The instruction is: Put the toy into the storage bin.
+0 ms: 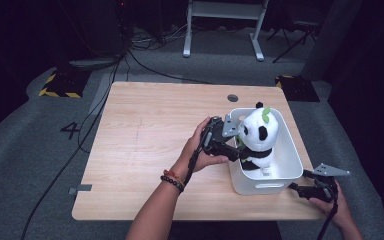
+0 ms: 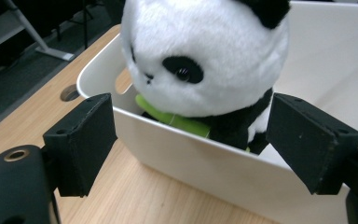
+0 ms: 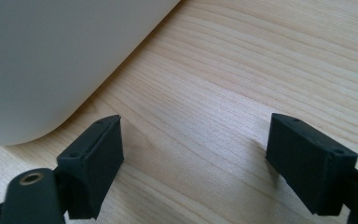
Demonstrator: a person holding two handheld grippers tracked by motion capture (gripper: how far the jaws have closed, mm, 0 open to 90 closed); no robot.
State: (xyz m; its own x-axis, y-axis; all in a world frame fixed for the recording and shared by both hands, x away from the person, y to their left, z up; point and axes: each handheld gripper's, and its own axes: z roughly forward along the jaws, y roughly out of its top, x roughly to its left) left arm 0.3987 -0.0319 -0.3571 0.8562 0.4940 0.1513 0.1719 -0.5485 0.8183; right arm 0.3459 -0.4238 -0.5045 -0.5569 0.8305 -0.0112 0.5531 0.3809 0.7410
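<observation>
A black-and-white panda plush (image 1: 258, 135) with a green leaf on its head sits upright in a white plastic bin (image 1: 260, 186) on the right of the table. My left gripper (image 1: 236, 150) is at the bin's left wall, pointing at the panda. In the left gripper view its jaws (image 2: 193, 109) stand open, apart from the panda (image 2: 205, 51), with the bin wall (image 2: 205, 158) just beyond them. My right gripper (image 1: 300, 181) rests low by the bin's front right corner. It is open (image 3: 196, 126) over bare wood, beside the bin's rounded corner (image 3: 42, 60).
The wooden table (image 1: 145, 145) has a round cable hole (image 1: 232, 98) behind the bin. Its left half is bare wood. Cables run over the grey carpet at the left, and a white desk frame (image 1: 225, 25) stands far behind.
</observation>
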